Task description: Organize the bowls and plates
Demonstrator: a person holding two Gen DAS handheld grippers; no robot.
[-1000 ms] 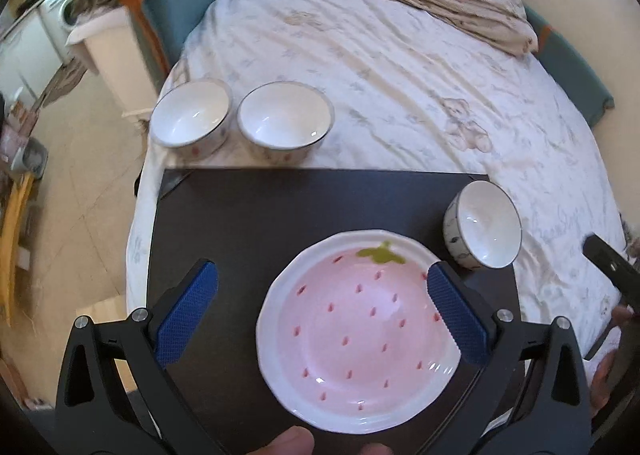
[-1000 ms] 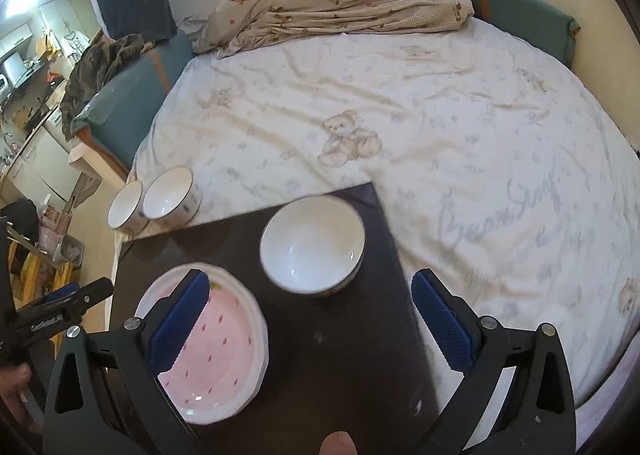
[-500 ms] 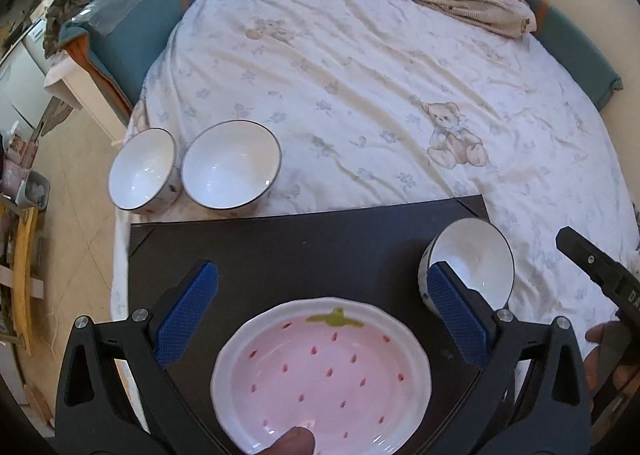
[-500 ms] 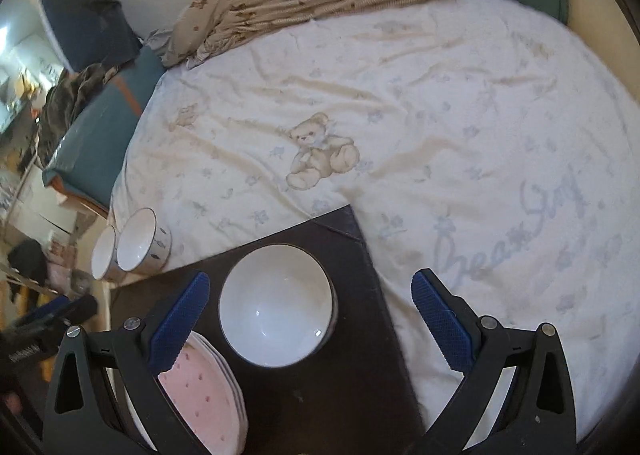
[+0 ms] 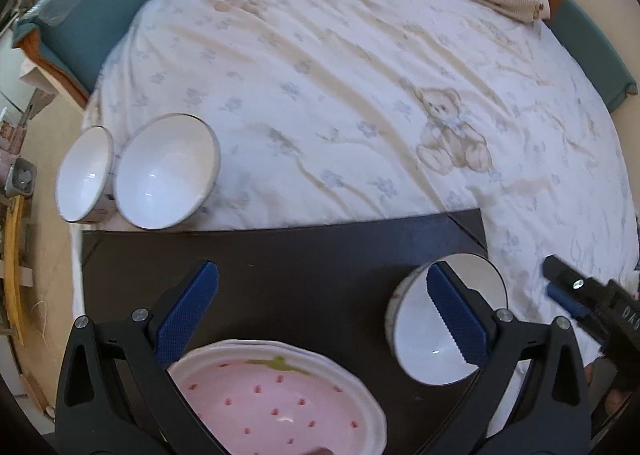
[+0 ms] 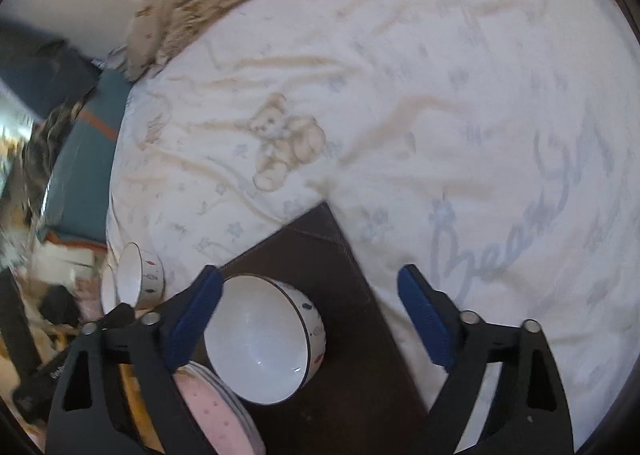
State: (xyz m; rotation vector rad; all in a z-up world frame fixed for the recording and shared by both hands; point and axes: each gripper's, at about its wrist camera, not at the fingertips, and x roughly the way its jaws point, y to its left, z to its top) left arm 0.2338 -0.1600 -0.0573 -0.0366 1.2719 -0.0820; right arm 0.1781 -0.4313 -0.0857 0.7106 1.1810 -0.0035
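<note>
Left wrist view: the left gripper [image 5: 320, 319] hangs wide open and empty, and has drawn back from the pink strawberry plate [image 5: 276, 403], which now sits low between its fingers on the dark board [image 5: 280, 255]; two white bowls [image 5: 138, 173] wait on the bedsheet [image 5: 340, 95] beyond. Right wrist view: the right gripper [image 6: 308, 319], also spread and holding nothing, has closed in on the single bowl [image 6: 262, 339] on the board, so that bowl is probably the next pickup.
</note>
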